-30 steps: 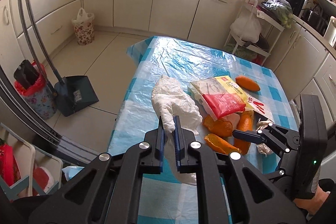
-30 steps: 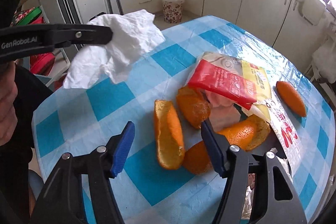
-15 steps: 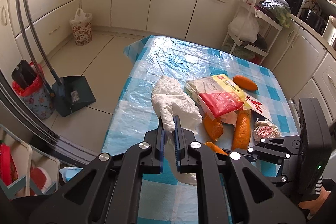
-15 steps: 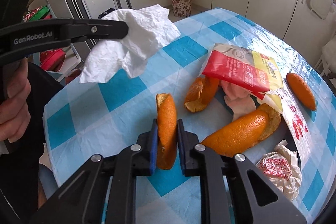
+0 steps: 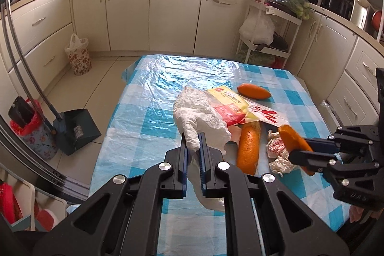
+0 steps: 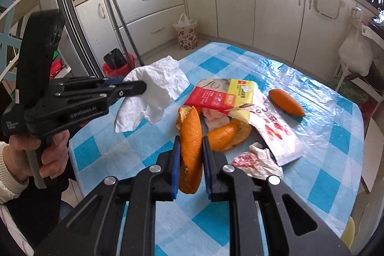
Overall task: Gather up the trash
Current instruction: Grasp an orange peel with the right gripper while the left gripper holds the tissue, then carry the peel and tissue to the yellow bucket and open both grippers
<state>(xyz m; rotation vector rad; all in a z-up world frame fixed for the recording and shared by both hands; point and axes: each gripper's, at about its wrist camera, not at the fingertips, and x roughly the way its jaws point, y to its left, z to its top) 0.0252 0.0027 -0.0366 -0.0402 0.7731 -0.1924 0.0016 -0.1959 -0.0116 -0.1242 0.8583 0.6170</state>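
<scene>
While both grippers hang over checked table [image 6: 336, 136], left gripper [image 5: 192, 143] clamped on white tissue [image 5: 199, 116], right gripper [image 6: 191, 148] pinching 1 orange peel [image 6: 190, 136], wrappers beneath.

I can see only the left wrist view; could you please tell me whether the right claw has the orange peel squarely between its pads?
Observer: Yes. In the right wrist view the orange peel stands upright, pressed between both blue pads of the right claw.
Operator: Thank you. What is behind my camera, holding the left claw?
Observer: A hand with a cream sleeve grips the handle; the left claw holds the tissue above the table.
</scene>
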